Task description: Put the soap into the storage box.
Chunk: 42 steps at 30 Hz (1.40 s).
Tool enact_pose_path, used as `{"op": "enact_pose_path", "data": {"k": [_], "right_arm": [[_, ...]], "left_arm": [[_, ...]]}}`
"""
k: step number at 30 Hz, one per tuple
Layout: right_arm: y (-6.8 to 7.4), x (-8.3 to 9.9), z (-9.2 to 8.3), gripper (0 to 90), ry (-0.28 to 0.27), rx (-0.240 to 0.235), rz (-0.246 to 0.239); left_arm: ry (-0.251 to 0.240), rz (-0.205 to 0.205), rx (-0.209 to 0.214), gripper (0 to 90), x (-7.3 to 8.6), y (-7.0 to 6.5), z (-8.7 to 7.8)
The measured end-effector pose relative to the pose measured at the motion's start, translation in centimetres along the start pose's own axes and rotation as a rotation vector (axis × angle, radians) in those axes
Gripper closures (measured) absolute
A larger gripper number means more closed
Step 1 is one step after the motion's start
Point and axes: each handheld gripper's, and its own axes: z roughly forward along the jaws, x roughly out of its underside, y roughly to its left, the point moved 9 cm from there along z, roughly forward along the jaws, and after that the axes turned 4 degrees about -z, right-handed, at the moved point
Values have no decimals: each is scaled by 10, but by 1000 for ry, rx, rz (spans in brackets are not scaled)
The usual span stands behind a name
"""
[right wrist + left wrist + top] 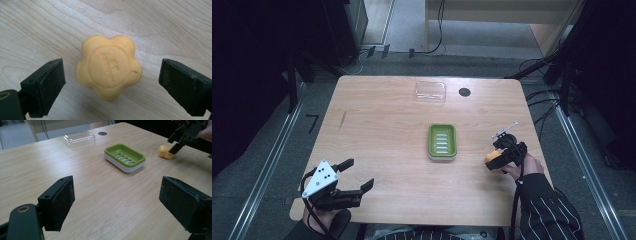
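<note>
Item: flower-shaped orange soap [108,67], flat on the table [377,125] near its right edge, between my right tongs [110,82], which gaped wide, pads clear of it. Judged light, firm, slippery; best pinched across opposite lobes. My left tongs [117,202] stood open, empty, near the front left corner.

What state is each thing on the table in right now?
Yellow flower-shaped soap bar: flat on the table, between open jaws, untouched.
Green plastic soap dish: upright, empty.
Clear plastic lid: off the dish, lying apart.
Right hand-held gripper: open.
Left hand-held gripper: open, empty.
</note>
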Motion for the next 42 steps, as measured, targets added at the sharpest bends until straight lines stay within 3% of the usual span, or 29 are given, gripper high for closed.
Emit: {"op": "enact_pose_path", "data": {"k": [15,30,42], "right_arm": [[-2,-6,12,86,69,-32,-3],[-1,-8,19,168,164,-38,-18],[2,-7,24,255,191,-59,-27]], "left_arm": [[2,6,3,135,0,-1,0],[9,11,6,135,1,-1,1],[11,14,8,136,1,-2,1]]}}
